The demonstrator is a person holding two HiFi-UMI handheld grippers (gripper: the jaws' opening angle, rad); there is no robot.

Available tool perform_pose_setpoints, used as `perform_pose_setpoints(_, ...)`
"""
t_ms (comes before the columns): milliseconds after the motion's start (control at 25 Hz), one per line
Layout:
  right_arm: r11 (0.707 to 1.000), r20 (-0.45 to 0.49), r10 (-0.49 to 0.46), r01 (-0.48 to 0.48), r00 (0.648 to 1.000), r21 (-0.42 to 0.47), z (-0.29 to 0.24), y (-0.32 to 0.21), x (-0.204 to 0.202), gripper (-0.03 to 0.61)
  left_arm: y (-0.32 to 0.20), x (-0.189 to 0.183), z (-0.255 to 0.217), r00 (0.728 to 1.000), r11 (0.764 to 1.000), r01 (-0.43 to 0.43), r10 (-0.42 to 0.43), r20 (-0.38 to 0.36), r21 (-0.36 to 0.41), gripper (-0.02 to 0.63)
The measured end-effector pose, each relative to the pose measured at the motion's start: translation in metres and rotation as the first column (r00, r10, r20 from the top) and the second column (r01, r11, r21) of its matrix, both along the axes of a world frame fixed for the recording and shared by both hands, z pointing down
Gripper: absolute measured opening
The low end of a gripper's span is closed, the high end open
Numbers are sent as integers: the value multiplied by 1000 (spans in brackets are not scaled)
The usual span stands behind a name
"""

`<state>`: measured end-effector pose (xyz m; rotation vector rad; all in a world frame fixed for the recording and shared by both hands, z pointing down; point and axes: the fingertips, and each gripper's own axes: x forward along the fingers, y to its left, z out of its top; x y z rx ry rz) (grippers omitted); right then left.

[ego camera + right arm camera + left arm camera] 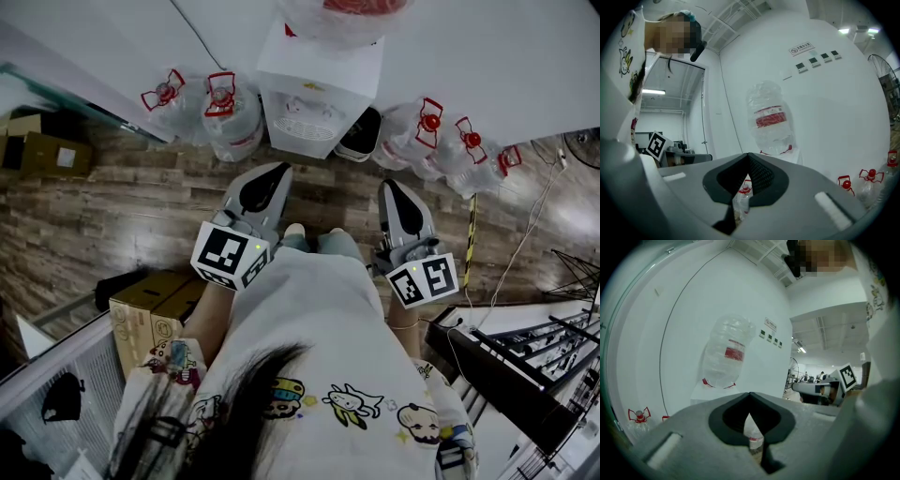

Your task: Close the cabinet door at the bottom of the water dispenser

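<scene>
The white water dispenser (319, 89) stands against the wall with an upturned bottle (342, 11) on top. A dark, white-edged panel (359, 134) juts out at its lower right; it may be the open cabinet door, I cannot tell. My left gripper (272, 176) and right gripper (392, 187) hover side by side in front of the dispenser, short of it, both shut and empty. In the left gripper view the shut jaws (750, 404) point at the dispenser's bottle (726, 357). The right gripper view shows the same bottle (771, 122) above its shut jaws (748, 165).
Several water bottles sit on the wooden floor left (230, 112) and right (431, 131) of the dispenser. Cardboard boxes (155, 305) lie at my left, another box (47, 150) at the far left. A yellow cable (469, 244) and a metal rack (525, 361) are at the right.
</scene>
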<state>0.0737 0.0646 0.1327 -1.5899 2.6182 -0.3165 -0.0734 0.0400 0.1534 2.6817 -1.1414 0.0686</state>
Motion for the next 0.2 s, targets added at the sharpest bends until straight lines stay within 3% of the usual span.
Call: perform_pose_setpoints(200,1000,3,-2,2,1000,4,-1,-1,-1,9,-1,-2,0,1000,1000,3,-3,2,2,-2)
